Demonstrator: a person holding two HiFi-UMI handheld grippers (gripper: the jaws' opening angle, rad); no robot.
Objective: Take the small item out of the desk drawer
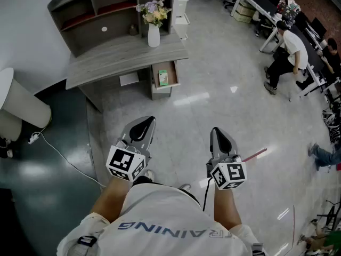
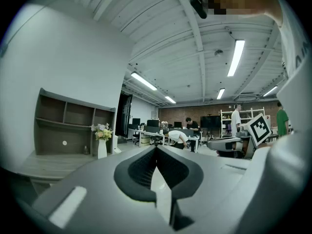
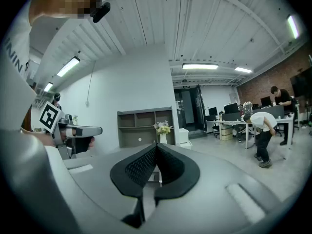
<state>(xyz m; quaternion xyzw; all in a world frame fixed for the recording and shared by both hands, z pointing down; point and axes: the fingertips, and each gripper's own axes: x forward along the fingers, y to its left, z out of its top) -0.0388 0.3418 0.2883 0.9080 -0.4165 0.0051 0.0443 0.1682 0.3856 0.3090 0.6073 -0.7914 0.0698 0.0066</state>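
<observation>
We stand well short of the table (image 1: pixel 117 57), left tool (image 1: pixel 144 125) and right tool (image 1: pixel 219 136) both clenched, empty. The small green item (image 1: pixel 163 78) lies in the open drawer (image 1: pixel 173 72); reaching in clenched could knock it deeper.

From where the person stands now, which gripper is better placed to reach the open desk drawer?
Probably the left gripper: in the head view it sits closer to the open drawer than the right gripper. Both are shut and empty.

Green item (image 1: pixel 163 78) in drawer (image 1: pixel 174 73) too small to identify.
</observation>
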